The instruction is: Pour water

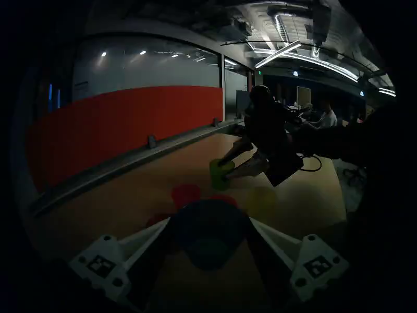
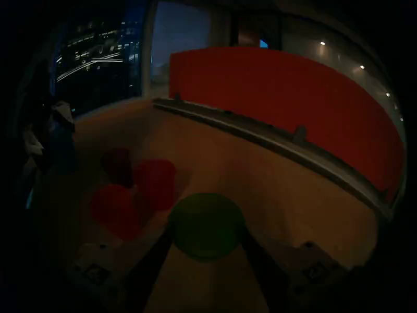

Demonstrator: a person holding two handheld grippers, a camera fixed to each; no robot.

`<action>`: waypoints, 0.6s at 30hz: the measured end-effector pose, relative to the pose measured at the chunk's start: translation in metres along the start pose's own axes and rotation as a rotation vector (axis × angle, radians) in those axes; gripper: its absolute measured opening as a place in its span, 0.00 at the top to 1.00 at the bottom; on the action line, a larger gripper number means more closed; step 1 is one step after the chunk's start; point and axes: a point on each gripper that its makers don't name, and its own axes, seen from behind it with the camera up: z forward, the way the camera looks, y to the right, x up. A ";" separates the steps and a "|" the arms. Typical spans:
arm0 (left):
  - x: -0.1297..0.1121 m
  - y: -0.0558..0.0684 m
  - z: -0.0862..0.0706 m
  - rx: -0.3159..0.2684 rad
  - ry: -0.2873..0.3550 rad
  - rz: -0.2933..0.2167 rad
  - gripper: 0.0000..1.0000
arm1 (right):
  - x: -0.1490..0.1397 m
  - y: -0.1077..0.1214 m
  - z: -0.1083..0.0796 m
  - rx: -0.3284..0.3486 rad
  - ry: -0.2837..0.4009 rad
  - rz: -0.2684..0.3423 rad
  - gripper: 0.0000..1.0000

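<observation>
Two cups are in hand. Nearest is the blue cup [image 1: 211, 237], clenched between the fingers of the left gripper [image 1: 211, 223]. The green cup [image 2: 206, 225] is grasped the same way by the right gripper [image 2: 206, 233]. From the left gripper view it lies straight ahead and farther off over the bench [image 1: 146, 182], well apart from the blue cup. Both are plain and round. Their tilt, and whether either holds water, cannot be told in the gloom. Pouring, I judge, needs one rim brought over the other. Red cups [image 2: 156, 182] stand left of the green cup, and a yellow cup [image 1: 260, 201] stands right of the line between the held pair.
</observation>
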 end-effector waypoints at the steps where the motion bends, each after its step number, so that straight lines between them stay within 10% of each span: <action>1: 0.002 -0.001 0.000 0.001 0.007 -0.001 0.10 | 0.003 0.000 -0.002 -0.001 0.008 -0.002 0.00; 18: 0.032 -0.013 -0.008 0.033 0.124 -0.034 0.10 | 0.067 -0.016 -0.046 -0.009 0.171 -0.017 0.00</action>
